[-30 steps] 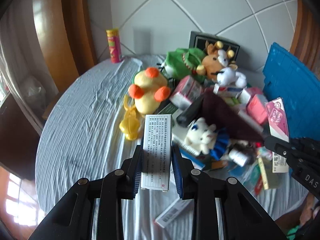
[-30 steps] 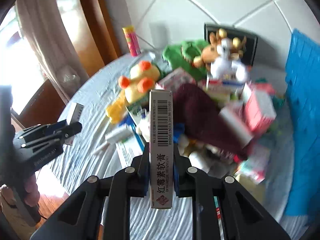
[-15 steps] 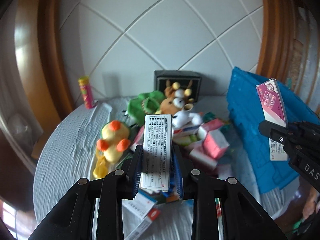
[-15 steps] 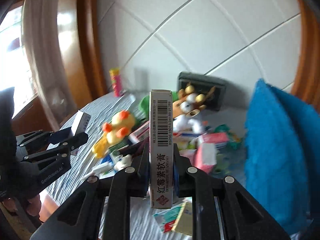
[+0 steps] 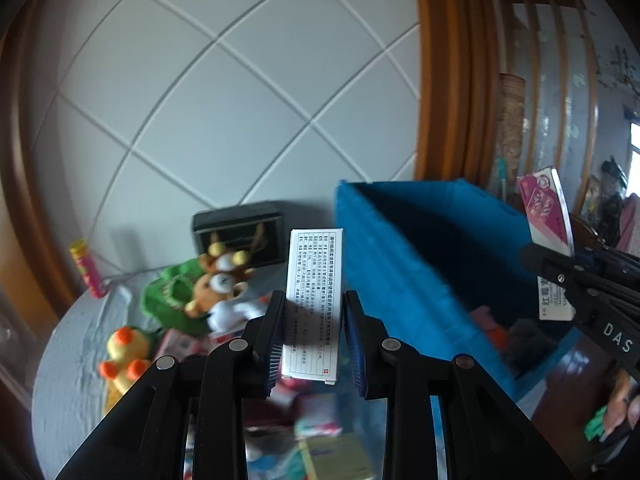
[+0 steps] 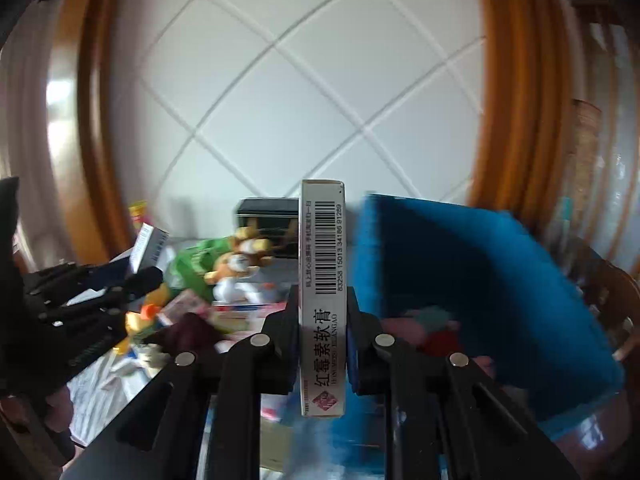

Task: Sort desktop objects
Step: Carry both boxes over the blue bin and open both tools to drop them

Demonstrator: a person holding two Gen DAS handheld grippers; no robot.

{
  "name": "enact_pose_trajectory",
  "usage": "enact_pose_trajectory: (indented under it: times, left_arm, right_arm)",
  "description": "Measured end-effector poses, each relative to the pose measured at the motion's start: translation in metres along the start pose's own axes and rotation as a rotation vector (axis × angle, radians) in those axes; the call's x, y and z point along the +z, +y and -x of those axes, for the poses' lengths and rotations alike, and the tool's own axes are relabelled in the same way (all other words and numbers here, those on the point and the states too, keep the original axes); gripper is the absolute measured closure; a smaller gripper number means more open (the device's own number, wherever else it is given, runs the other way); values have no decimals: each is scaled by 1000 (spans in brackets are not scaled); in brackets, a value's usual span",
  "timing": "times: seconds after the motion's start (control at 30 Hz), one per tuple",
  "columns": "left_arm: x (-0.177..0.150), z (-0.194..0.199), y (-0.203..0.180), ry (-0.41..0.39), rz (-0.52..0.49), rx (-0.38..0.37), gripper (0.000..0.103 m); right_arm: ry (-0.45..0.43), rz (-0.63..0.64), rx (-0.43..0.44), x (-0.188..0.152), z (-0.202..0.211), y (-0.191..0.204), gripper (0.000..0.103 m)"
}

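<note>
A white medicine box (image 5: 313,304) is clamped in the left hand-held gripper (image 5: 314,336), a barcoded ointment box (image 6: 323,292) in the right hand-held gripper (image 6: 323,336), beside a blue bin (image 5: 420,264).

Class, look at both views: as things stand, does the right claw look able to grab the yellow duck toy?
Probably not. The right claw is shut on a barcoded box, so it has no free grip, and the yellow duck toy lies on the far side, below the left claw.
</note>
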State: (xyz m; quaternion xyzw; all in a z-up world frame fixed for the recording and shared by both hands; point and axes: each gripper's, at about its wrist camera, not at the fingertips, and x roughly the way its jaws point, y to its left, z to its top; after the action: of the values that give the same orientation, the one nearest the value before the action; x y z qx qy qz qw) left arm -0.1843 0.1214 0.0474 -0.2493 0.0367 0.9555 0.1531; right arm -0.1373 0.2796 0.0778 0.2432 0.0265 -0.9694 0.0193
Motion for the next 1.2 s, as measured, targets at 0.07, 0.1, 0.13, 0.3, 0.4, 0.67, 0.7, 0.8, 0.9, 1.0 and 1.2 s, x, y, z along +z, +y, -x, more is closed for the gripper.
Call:
enact_pose_trajectory:
  times: [0.07,0.1,0.13,0.3,0.4,0.67,0.7,0.8,0.9,1.0,1.2]
  left_arm:
    - [9,-13,-43,15,8,-12,75]
    - [13,-19,-59,28,15,-20,75]
    - [17,-27,-79,49,21,-30,75]
    - [22,-58,-163,135,7,-57,75]
    - [14,-79,-202,205,-23,-47,75]
    - [-4,-120,-238,309,-26,-3,75]
    - [-6,-123,-240,316,-25,2,75]
    - [-10,-129,-245,336,-19,18,75]
    - [-17,-138,-244,364,-11,29,75]
    - [-17,-140,-242,366,-4,35,75]
    - [-16,-139,-240,354,2,38,53]
  right_arm:
    - [0,-4,-12,-6,4,-37,85]
    - [0,-4,-18,-8,5,-57,85]
    - [5,-3,-25,-11,6,-77,85]
    - [64,-3,-33,-28,-7,-157,85]
    - [105,-17,-19,-40,-20,-190,85]
    - [186,-31,32,-66,-58,-234,85]
    - [194,-29,35,-67,-62,-235,85]
    - [217,-26,46,-73,-72,-238,85]
    - [254,-13,55,-81,-80,-237,85]
    - [288,-5,69,-87,-86,-234,85]
    - [283,-9,58,-88,-85,-238,85]
